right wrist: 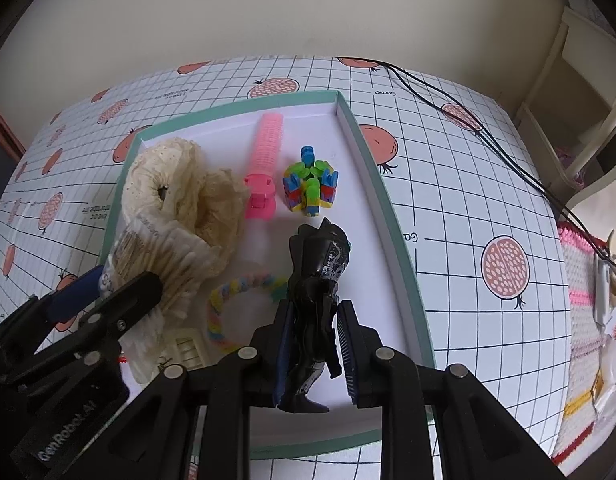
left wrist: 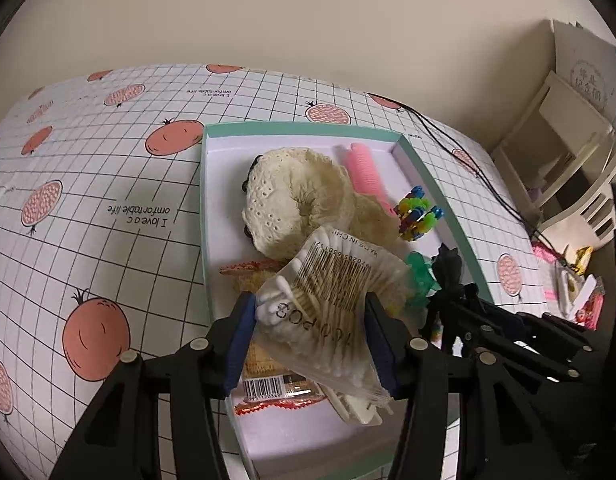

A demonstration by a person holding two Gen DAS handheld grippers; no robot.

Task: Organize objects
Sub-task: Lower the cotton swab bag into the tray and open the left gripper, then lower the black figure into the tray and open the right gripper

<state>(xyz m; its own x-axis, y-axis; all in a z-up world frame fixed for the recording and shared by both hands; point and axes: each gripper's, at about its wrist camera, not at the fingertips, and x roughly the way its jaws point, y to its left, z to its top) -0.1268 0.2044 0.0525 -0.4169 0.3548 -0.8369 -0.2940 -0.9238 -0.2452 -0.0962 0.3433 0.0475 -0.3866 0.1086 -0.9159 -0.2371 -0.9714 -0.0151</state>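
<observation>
— What do we hold with the left gripper (left wrist: 309, 340) now?

— We pinch a clear bag of cotton swabs (left wrist: 327, 300) between its two blue pads (left wrist: 238, 344). The bag hangs above the near part of the green-rimmed box (left wrist: 204, 216), over a snack packet with a barcode (left wrist: 276, 390) and a white clip (left wrist: 355, 410).

— And the right gripper (right wrist: 311, 344)?

— Its jaws are pressed on a black toy figure (right wrist: 317, 292), which stands upright between them, above the white floor of the same box (right wrist: 387, 216). The figure's feet are below the pads, near the front rim.

— What lies further inside the box?

— Behind the swabs we see a cream lace scrunchie (right wrist: 180, 188). Just beside it, to the right, lies a pink hair roller (right wrist: 266, 160), and near that a colourful block toy (right wrist: 311, 184). A pastel braided loop (right wrist: 236, 304) lies on the floor between the two grippers.

— And around the box?

— It sits on a gridded tablecloth with pomegranate prints (left wrist: 88, 208). A black cable (right wrist: 467, 120) runs across the cloth at the far right, well apart from the box
</observation>
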